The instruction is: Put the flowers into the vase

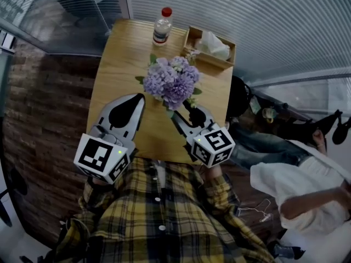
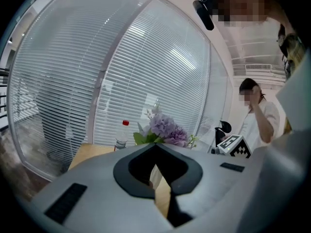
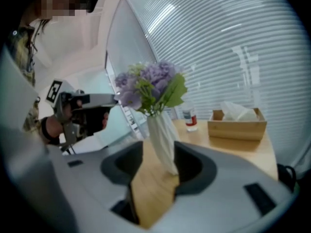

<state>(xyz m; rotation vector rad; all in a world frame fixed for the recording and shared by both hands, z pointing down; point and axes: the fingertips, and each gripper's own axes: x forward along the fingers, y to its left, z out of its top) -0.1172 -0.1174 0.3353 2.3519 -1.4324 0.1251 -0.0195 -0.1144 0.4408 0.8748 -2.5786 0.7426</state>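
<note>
Two grippers are working over the wooden table [image 1: 118, 70], one in each of my hands. I am holding the right gripper [image 3: 159, 144] with its jaws standing wide apart, and the white ribbed vase [image 3: 165, 152] is standing upright between them on the tabletop; I cannot tell whether either pad is touching it. The purple flowers [image 3: 155, 81] are already sitting in the vase, their green leaves spreading above its mouth, so the bunch is rising over my right jaws near the middle of the table.

I am keeping the left gripper [image 1: 138, 97] beside the bunch, on its left in the head view, a little apart from the flowers. Its jaws are meeting at their tips and are gripping nothing.

Behind the flowers, a clear bottle [image 1: 162, 26] with a red cap is standing at the far edge of the table, and a wooden tissue box [image 1: 211, 47] is sitting just to its right. A person in a white sleeve [image 1: 296, 185] is sitting off to my right, away from the table.
</note>
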